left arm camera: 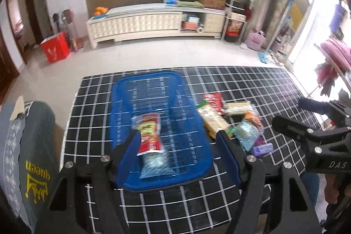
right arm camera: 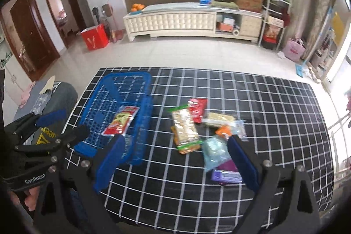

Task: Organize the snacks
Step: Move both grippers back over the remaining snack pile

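A blue plastic basket (left arm camera: 122, 89) stands on the left part of the checked table. In it lie a red snack packet (left arm camera: 150, 135) and a pale blue packet (left arm camera: 155, 165). My left gripper (left arm camera: 178, 139) hangs open above the basket's near end, with nothing between its blue pads. To the basket's right is a loose pile: a cracker pack (right arm camera: 185, 129), a red packet (right arm camera: 197, 109), a pale bar (right arm camera: 218, 118), a light blue bag (right arm camera: 214, 151) and a purple packet (right arm camera: 226, 175). My right gripper (right arm camera: 175, 142) is open above the near side of this pile and holds nothing.
The black cloth with white grid lines (right arm camera: 263, 113) covers the table. A grey cushion printed "queen" (left arm camera: 37, 146) sits by its left edge. Beyond the table are bare floor, a red box (left arm camera: 56, 49) and a white cabinet (left arm camera: 153, 23).
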Demonstrator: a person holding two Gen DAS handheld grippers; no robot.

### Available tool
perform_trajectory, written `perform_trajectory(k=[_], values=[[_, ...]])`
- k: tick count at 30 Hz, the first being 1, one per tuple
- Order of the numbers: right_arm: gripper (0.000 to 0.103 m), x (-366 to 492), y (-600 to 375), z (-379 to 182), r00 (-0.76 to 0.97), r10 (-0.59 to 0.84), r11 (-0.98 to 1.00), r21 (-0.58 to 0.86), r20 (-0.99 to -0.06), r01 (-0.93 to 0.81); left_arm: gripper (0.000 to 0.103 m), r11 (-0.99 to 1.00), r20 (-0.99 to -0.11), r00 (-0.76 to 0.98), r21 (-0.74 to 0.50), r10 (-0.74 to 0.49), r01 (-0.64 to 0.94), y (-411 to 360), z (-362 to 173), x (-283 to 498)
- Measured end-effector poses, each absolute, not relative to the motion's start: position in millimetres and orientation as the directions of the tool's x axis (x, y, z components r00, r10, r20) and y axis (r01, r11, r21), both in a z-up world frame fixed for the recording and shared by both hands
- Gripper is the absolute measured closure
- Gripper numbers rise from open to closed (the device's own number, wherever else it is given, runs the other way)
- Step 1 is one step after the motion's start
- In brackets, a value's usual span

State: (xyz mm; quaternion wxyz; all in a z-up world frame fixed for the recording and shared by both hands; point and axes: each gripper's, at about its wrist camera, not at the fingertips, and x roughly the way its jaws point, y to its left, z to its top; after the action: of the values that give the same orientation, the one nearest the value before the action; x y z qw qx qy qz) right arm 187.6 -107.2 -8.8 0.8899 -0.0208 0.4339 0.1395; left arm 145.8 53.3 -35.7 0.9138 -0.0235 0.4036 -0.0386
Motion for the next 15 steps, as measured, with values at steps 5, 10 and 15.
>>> perform_trajectory(k=[5,10,15], values=[[0.007,185.4,-146.4,-14.3,0.592,0.2,0.974,0.092,-0.781,-0.206,0.035,0.995,-0.726,0.683,-0.021,-0.085,0.101,9.7,-36.6,147.6],[0.007,182.4,-185.0,-25.5,0.594,0.165,0.984,0.094,-0.787,-0.148,0.035,0.989,-0.742,0.66,-0.028,-0.116,0.142,-23.1,-43.3,156.6],[0.007,183.5,-217.1,-39.6,0.583,0.137,0.99,0.087,-0.801,-0.113,0.02,0.987,-0.76,0.641,-0.007,-0.109,0.16,-57.5,-57.0,167.0]])
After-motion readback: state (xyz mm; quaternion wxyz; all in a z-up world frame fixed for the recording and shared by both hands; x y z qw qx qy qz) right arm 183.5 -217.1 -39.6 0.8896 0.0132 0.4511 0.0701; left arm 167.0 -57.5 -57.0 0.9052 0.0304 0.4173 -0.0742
